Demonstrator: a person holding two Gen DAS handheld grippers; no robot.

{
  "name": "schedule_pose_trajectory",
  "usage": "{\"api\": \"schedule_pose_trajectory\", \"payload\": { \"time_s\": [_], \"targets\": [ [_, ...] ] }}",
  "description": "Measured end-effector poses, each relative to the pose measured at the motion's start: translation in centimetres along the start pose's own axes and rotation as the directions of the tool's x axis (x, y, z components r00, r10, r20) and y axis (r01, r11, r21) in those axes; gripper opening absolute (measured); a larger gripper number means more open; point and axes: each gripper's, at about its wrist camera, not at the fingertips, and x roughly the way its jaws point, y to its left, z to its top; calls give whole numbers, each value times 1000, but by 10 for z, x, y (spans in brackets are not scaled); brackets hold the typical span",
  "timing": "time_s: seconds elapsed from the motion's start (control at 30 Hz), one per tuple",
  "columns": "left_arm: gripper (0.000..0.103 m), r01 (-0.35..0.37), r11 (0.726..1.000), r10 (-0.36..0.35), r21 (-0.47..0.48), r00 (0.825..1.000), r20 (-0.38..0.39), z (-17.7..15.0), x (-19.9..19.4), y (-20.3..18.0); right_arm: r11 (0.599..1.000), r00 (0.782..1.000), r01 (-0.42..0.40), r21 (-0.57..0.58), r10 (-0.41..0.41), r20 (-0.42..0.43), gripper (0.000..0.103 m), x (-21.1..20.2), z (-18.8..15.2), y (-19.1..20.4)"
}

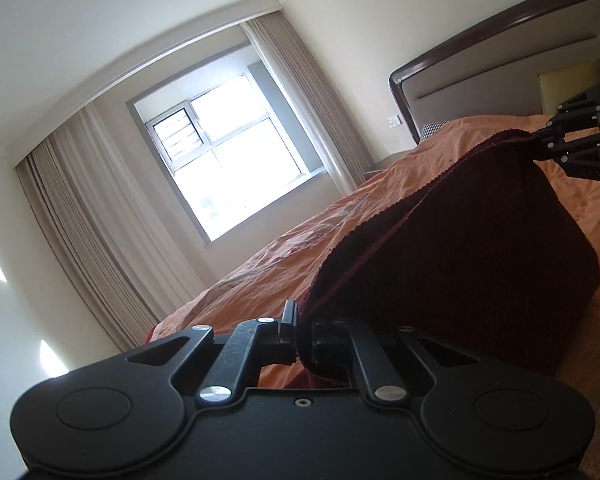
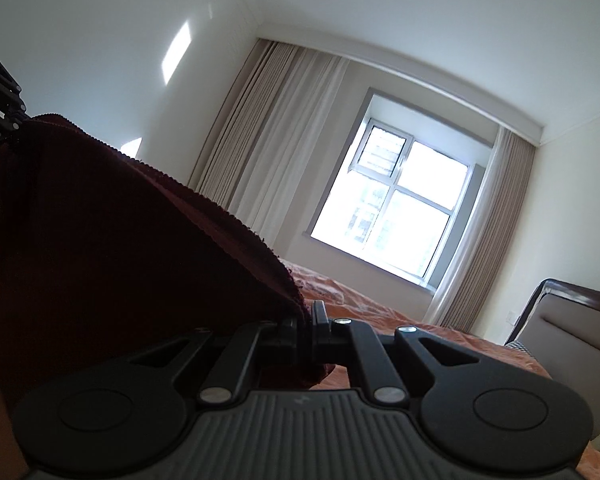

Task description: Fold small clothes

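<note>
Curtain, left panel (image 1: 84,216): beige, pleated, hangs at 9 o'clock in the left wrist view, floor end hidden behind the bed.
Window (image 1: 224,160): bright, white-framed, at 11 o'clock of the left wrist view; one small pane tilted open.
Left gripper (image 1: 298,332): clenched on a corner of the garment; cloth fills the gap between the jaws at 6 o'clock.
Garment (image 1: 452,240): dark maroon knit, lifted off the bedspread and stretched between both grippers; its upper edge, with a fine scalloped trim, runs taut from 6 o'clock up to 2 o'clock. Lower body sags in a rounded fold; whether it touches the bed cannot be told.
Bedspread (image 1: 300,240): orange, creased, open surface on the window side of the garment and beyond it toward the headboard.
Headboard (image 1: 500,68): grey padded panel, dark wooden rim, at 1 o'clock.
Pillow (image 1: 572,84): pale yellow, leaning on the headboard at 2 o'clock.
Right gripper (image 1: 534,138): grasping the garment's far corner at 3 o'clock of the left wrist view; in its own view the jaws (image 2: 306,330) stand closed on the cloth edge at 6 o'clock.
Garment, right wrist view (image 2: 100,260): fills 7 to 10 o'clock, edge rising to the left gripper (image 2: 18,130).
Free room: open air above the taut edge in both views.
</note>
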Motion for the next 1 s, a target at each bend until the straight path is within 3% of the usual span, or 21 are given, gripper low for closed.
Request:
{"api": "schedule_pose_trajectory", "payload": {
  "time_s": [0.2,0.37,0.53,0.57,0.63,0.67,0.7,0.77,0.87,1.0],
  "targets": [
    [6,35,995,-51,-93,981,-184,-4,121,26,995,980,-75,-60,62,-187,7,111,-1,-4],
    [6,84,977,-144,-195,937,-320,-31,204,40,990,939,-130,-58,104,-328,7,175,-20,8],
    [14,119,957,-218,-263,896,-388,-60,248,42,985,901,-162,-64,122,-416,10,196,-44,26],
    [18,130,947,-242,-293,890,-387,-64,251,45,984,897,-164,-65,121,-424,15,198,-47,29],
    [35,148,919,-291,-366,880,-375,-70,253,54,985,886,-165,-54,124,-447,46,203,-50,26],
    [55,158,902,-318,-402,873,-371,-70,255,56,986,882,-162,-39,127,-453,74,205,-50,24],
    [76,158,887,-335,-434,868,-367,-70,254,59,987,882,-159,-18,134,-452,89,206,-49,21],
    [91,155,855,-361,-494,863,-354,-72,250,67,987,882,-159,22,152,-446,95,206,-45,11],
    [92,157,825,-380,-543,865,-327,-72,241,75,990,884,-131,46,137,-446,101,205,-36,4],
    [102,102,811,-316,-576,904,-286,-73,216,91,984,903,-166,68,179,-390,103,195,-19,12]
  ]
}}
